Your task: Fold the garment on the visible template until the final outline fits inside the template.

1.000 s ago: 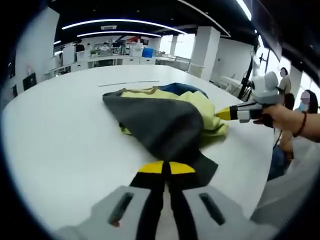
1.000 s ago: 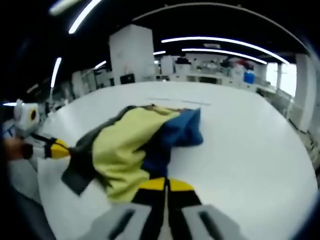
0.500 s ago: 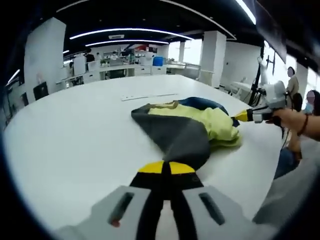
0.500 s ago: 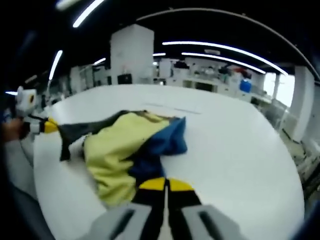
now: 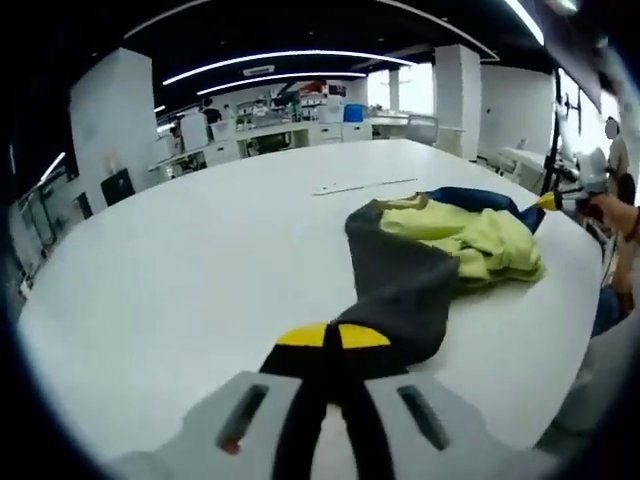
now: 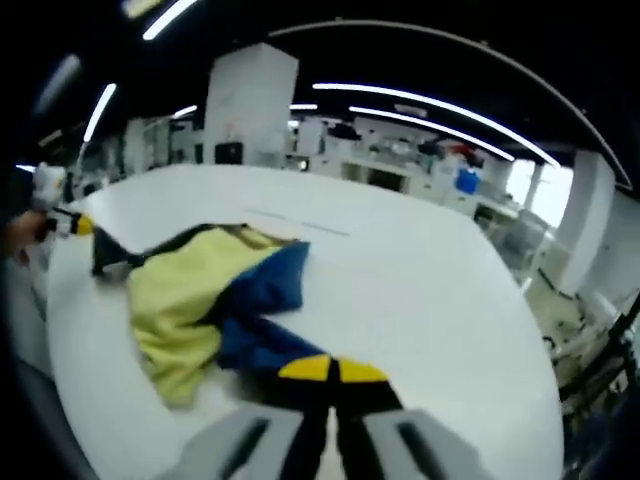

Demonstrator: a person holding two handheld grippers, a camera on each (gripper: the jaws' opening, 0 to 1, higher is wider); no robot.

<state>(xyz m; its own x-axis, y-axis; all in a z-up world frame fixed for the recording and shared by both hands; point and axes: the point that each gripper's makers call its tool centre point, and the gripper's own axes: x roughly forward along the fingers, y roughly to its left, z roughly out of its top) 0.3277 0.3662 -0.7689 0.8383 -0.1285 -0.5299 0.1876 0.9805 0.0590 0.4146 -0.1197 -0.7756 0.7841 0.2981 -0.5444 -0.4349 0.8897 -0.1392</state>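
Note:
A garment (image 5: 460, 235) in grey, yellow and blue lies stretched across the white round table (image 5: 200, 260). My left gripper (image 5: 333, 336) is shut on its grey end at the near edge. At the far right the right gripper (image 5: 547, 201), held by a hand, grips the blue end. In the right gripper view the garment (image 6: 180, 290) runs left from my right gripper (image 6: 332, 368), which is shut on the blue cloth. The left gripper (image 6: 75, 226) holds the grey end at the far left. A thin marked line (image 5: 365, 185) crosses the table behind the garment.
The table's rim (image 5: 570, 320) curves close on the right, with a person's arm (image 5: 625, 235) beside it. Desks and shelves (image 5: 300, 110) and a white column (image 6: 250, 105) stand far behind. Bare tabletop (image 6: 420, 290) spreads beyond the garment.
The two grippers have moved apart, each keeping hold of its end. The bunched garment has been drawn out longer between them, with the grey part pulled clear of the yellow.

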